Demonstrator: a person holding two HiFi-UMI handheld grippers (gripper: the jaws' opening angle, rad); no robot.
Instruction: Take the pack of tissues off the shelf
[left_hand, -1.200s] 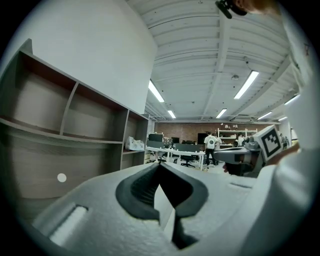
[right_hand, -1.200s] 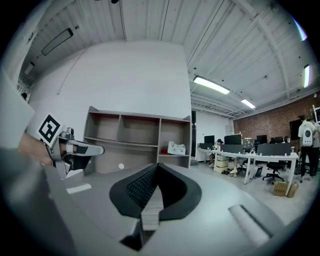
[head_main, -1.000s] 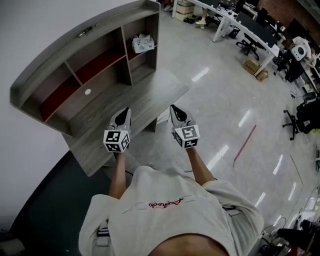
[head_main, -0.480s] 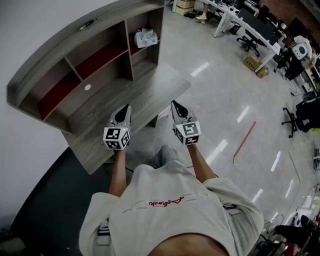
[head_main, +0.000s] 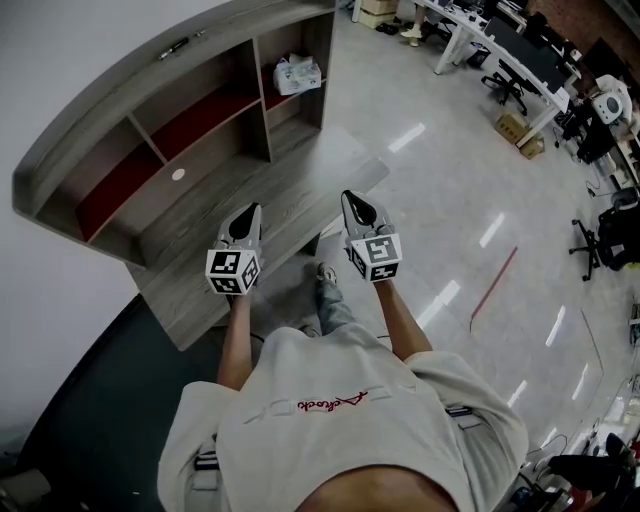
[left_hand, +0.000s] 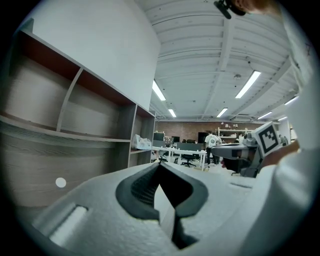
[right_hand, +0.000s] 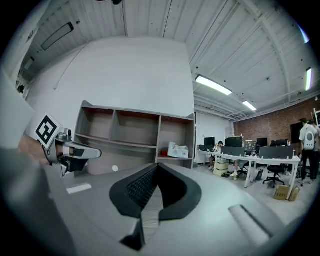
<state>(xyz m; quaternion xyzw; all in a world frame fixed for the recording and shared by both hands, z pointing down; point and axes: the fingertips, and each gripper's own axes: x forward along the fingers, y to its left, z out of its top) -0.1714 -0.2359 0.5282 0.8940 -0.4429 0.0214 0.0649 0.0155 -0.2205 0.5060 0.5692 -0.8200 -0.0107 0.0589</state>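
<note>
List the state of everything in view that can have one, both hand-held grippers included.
Left hand-held gripper: shut, nothing between its jaws.
Right hand-held gripper: shut, nothing between its jaws.
Pack of tissues: resting in the shelf's rightmost compartment, untouched, well apart from both grippers.
Shelf: open-fronted, upright against the wall.

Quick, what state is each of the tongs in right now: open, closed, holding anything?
Left tongs: closed, holding nothing.
Right tongs: closed, holding nothing.
</note>
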